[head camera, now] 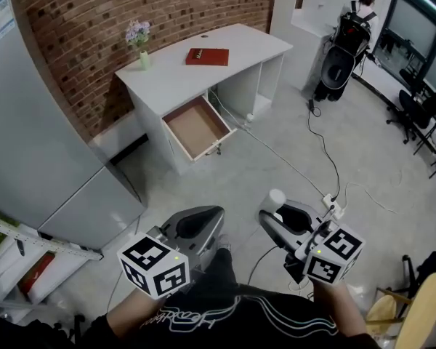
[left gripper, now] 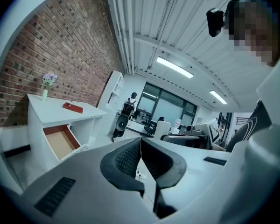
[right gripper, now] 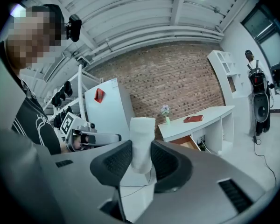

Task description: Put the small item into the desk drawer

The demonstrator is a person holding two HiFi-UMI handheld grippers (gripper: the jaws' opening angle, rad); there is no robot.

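— Over by the brick wall, in the head view, what stands there?

— A white bench (head camera: 232,46) with a red book (head camera: 207,57) and a vase of flowers (head camera: 140,46) on top. Its drawer (head camera: 196,128) is pulled out, its brown bottom showing.

— And nearer the person?

— Both tools sit low in the frame, well apart from the bench. The left hand-held gripper (head camera: 207,220) is at the left and the right hand-held gripper (head camera: 280,213) at the right. The small white item (head camera: 276,197) sticks up from the right one's tip. A power strip (head camera: 333,203) lies on the floor just beyond.

— What does the left gripper view give?

— The left hand-held gripper (left gripper: 141,146) has its jaws together, tips touching. Past them, at the left, the bench (left gripper: 51,113) carries the red book (left gripper: 73,107), and the drawer (left gripper: 60,141) hangs open under the top.

— And the right gripper view?

— The right hand-held gripper (right gripper: 141,150) is clamped on the small white item (right gripper: 142,129), one pad on each side. The item stands upright, its upper end rising above the jaws. Behind it, to the right, is the bench (right gripper: 214,112) with the drawer (right gripper: 187,143) open, well apart from the item. The left hand-held gripper (right gripper: 109,136) shows at the left.
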